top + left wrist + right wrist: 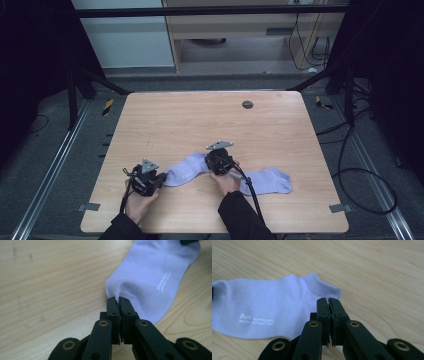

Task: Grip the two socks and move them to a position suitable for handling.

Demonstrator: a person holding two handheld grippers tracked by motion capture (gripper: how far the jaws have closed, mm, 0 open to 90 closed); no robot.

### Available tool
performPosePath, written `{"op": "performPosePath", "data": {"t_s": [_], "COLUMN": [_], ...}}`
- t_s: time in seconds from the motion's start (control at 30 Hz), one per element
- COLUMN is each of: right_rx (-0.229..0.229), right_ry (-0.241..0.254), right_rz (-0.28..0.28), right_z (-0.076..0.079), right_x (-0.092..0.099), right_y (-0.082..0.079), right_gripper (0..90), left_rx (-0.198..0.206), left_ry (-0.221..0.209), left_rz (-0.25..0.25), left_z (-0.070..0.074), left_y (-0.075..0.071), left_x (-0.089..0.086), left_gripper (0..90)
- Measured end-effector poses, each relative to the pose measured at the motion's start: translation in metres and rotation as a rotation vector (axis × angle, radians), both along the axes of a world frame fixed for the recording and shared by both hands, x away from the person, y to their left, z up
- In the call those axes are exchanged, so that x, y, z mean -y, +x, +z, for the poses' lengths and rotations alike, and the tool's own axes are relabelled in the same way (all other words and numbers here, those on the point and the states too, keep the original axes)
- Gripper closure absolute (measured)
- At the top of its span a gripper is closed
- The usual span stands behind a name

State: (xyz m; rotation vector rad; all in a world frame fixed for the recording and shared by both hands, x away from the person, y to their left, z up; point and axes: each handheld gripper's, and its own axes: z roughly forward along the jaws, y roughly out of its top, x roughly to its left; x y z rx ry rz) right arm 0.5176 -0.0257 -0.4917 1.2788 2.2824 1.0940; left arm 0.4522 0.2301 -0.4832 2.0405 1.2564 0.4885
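Item: lavender sock [186, 170], flat on wooden table [200, 120], near front edge. Second lavender sock [267, 181] just right of it. Left gripper [117, 299]: jaws clamped on first sock's end. Right gripper [328, 300]: jaws clamped on sock edge near cuff.

My table [210, 115] is light wood with rounded corners. Two pale lilac socks lie flat on it: one sock [186, 170] stretches between my left gripper [159, 184] and right gripper [214, 161], the second sock [270, 181] just right of my right one. A small dark disc [247, 104] sits far ahead.
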Motion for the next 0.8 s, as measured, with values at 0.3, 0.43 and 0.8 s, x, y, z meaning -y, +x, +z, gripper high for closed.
{"op": "performPosePath", "data": {"t_s": [0.3, 0.43, 0.8], "right_rx": [0.006, -0.008, -0.031], "right_ry": [0.074, 0.077, 0.083], "right_rz": [0.04, 0.051, 0.037], "right_z": [0.009, 0.003, -0.002], "right_x": [-0.001, -0.008, -0.008], "right_y": [-0.027, -0.036, -0.042], "right_gripper": [87.6, 87.2, 73.3], "left_rx": [0.025, 0.012, 0.049], "left_ry": [0.04, 0.069, 0.068], "left_rz": [0.067, 0.078, 0.119], "left_z": [0.006, 0.004, 0.004], "left_y": [0.007, 0.009, 0.01], "left_x": [-0.021, -0.024, -0.031], "left_gripper": [87.0, 86.8, 69.8]}}
